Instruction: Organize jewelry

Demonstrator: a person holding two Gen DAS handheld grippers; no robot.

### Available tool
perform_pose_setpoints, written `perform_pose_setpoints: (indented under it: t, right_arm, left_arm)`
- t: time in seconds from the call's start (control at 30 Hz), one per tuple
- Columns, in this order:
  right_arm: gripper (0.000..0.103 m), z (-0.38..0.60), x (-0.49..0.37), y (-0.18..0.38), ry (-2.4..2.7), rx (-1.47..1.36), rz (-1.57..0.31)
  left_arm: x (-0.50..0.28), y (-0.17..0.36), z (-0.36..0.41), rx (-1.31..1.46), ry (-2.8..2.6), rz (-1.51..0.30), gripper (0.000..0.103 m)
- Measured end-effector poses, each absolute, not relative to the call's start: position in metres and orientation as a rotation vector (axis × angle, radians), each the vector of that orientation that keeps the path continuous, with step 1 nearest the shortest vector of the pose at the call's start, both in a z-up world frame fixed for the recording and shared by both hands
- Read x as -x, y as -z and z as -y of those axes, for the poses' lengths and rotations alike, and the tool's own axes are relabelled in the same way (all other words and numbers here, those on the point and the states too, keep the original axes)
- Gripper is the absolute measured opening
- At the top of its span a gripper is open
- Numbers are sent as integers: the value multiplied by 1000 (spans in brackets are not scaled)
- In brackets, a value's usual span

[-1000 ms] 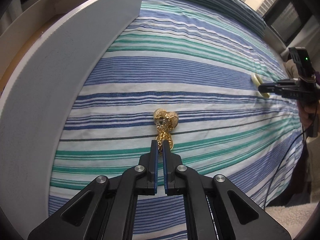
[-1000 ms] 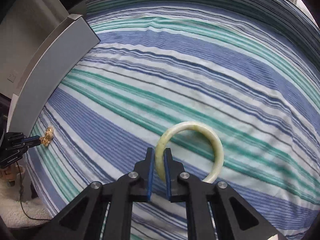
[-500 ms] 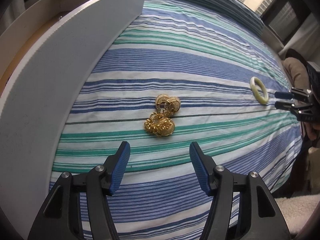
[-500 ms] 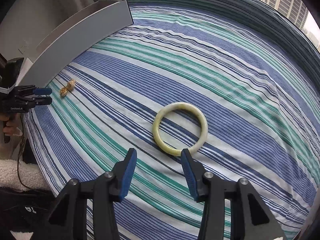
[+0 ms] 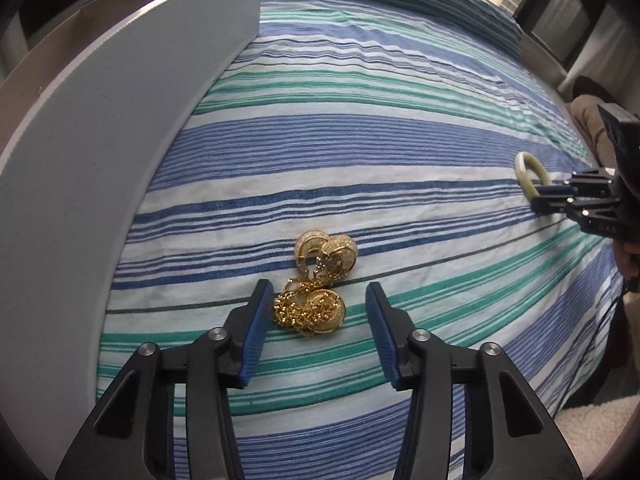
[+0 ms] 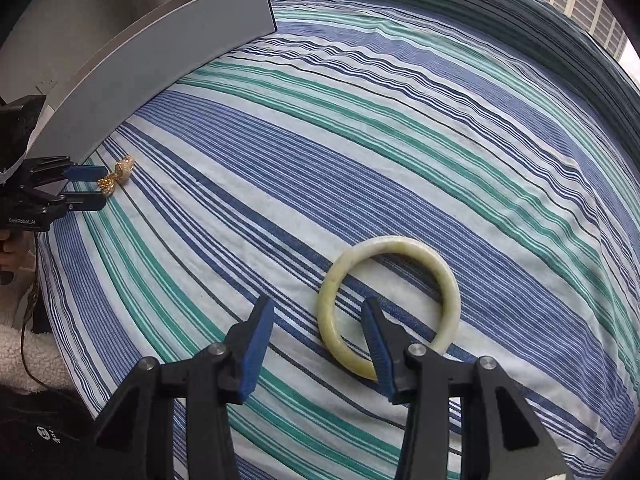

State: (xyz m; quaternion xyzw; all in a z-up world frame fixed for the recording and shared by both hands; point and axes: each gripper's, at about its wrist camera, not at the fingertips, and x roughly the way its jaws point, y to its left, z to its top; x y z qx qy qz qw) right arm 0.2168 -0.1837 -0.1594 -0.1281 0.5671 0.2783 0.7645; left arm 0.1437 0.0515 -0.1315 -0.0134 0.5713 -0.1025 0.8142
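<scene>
Straddling gold jewelry (image 5: 316, 312), L gripper (image 5: 318, 336) open; R gripper (image 6: 318, 344) open at bangle (image 6: 388, 304).

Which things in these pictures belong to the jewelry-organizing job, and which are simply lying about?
Belongs to the job:
- gold filigree jewelry pieces with chain
- pale green stone bangle
- left gripper
- right gripper

Just there:
- blue, teal and white striped bedsheet
- grey curved board

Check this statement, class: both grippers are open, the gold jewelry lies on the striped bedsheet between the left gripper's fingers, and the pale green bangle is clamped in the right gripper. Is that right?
Not quite. In the right wrist view the right gripper is open, and the bangle lies loose on the striped bedsheet, one finger inside its ring. The left gripper and gold jewelry are as stated.
</scene>
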Motion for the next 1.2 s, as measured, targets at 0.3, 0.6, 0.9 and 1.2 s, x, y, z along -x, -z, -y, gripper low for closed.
perform_pose_setpoints:
  t: [0.3, 0.6, 0.9, 1.2]
  right_arm:
    - [10, 231, -210, 130, -638, -162, -1224]
    - [10, 257, -198, 84, -783, -541, -1120]
    - [10, 239, -184, 54, -833, -519, -1060]
    - [10, 192, -196, 33, -916, -449, -1027]
  left_arm:
    - [-139, 102, -69, 191, 261, -1186, 0]
    - [-117, 48, -79, 197, 268, -1088, 0]
    - [-102, 17, -115, 303, 256, -1047, 0]
    - [-97, -17, -136, 246, 250, -1027, 1]
